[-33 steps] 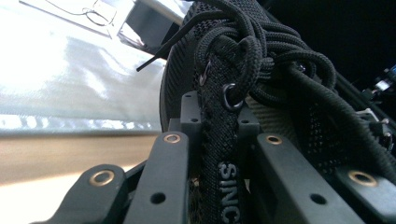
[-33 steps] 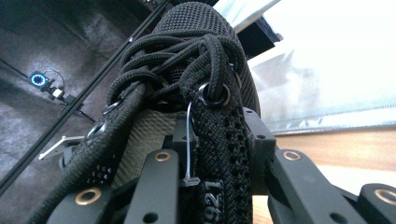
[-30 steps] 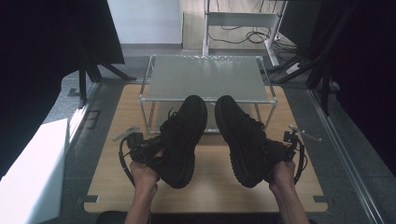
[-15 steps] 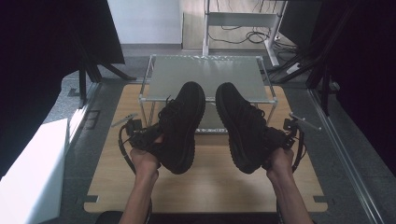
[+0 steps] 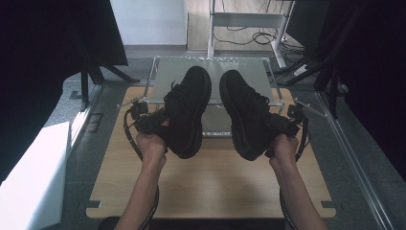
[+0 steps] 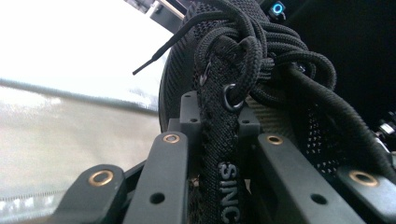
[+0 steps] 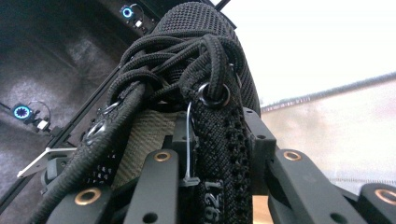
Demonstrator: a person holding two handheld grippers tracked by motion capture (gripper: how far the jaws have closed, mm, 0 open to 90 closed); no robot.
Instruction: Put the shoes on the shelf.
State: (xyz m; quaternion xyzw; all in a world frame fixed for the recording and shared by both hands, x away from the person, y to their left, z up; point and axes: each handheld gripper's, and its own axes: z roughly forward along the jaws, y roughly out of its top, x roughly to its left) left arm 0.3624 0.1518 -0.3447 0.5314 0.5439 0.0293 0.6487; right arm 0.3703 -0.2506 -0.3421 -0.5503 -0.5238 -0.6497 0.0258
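Above the bench, both tongs are clenched on each black shoe's tongue, toes over the rack. I'd lower both level, toes first, onto the shelf.

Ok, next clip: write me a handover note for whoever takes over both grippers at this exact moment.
Left gripper: shut on the collar strap of the left black lace-up chunky-soled shoe.
Right gripper: shut on the strap of the right black shoe.
Both shoes are held up off the light wooden table, toes pointing at the clear-topped metal-framed rack ahead.
Done: both picked up. Left: probably set them on the rack; neither rests there yet.
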